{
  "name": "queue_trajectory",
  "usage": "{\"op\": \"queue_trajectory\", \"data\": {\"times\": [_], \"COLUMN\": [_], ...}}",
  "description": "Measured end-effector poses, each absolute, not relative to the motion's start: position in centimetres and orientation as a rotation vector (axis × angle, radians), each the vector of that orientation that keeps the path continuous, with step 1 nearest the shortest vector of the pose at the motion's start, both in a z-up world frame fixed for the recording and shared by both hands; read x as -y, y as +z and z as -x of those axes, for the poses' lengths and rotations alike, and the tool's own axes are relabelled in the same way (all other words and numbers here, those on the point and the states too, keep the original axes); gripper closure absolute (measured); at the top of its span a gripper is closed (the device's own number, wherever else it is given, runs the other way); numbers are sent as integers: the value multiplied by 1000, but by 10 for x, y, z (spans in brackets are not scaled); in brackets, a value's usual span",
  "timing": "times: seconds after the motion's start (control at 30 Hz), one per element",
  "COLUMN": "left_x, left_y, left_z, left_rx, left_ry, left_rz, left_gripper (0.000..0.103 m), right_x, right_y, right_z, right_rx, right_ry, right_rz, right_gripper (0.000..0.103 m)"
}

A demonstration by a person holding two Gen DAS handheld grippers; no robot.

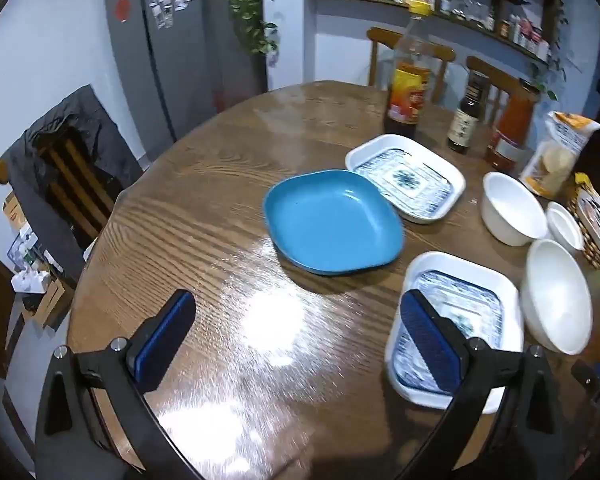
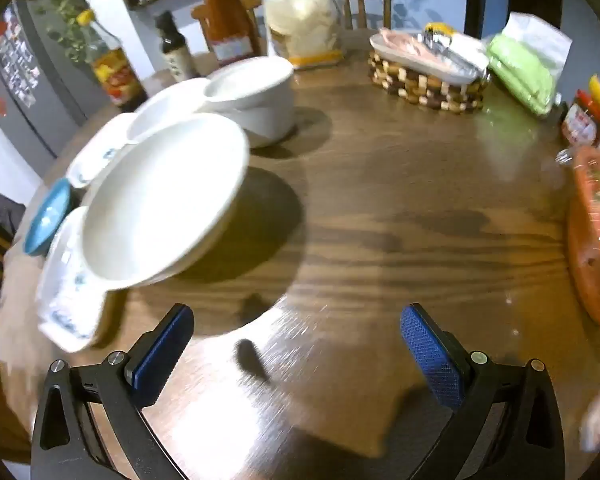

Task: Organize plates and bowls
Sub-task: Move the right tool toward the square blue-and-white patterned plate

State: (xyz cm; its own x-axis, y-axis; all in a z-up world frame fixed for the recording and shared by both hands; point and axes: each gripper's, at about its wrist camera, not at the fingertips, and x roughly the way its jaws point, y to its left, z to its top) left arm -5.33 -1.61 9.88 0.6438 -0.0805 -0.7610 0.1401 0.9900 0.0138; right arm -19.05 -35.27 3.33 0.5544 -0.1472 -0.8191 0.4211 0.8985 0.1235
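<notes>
Round wooden worktop, glare on its surface. Left tongs wide open, empty; patterned white dish behind their right pad, blue plate ahead. Right tongs wide open, empty; white bowls ahead-left, woven basket far ahead.

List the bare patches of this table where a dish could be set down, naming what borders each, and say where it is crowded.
Free: the wide near-left wood between the blue plate and the table edge; also the stretch between the big white bowl, woven basket and orange tray. Crowded: bowls, patterned dishes and bottles cluster together.
</notes>
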Motion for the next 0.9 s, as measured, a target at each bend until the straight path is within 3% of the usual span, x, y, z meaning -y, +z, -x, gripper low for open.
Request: {"op": "queue_trajectory", "data": {"times": [0.27,0.9], "left_x": [55,89], "left_y": [117,122], "left_z": [67,76], "left_rx": [-880,-871], "left_ry": [-224,-326], "left_rz": [-145,-239], "left_gripper": [0,0], "right_x": [278,256], "right_y": [92,90], "right_z": [184,169], "right_rx": [-899,-916], "right_ry": [-254,-261], "right_rz": [-167,-164], "right_gripper": [0,0]}}
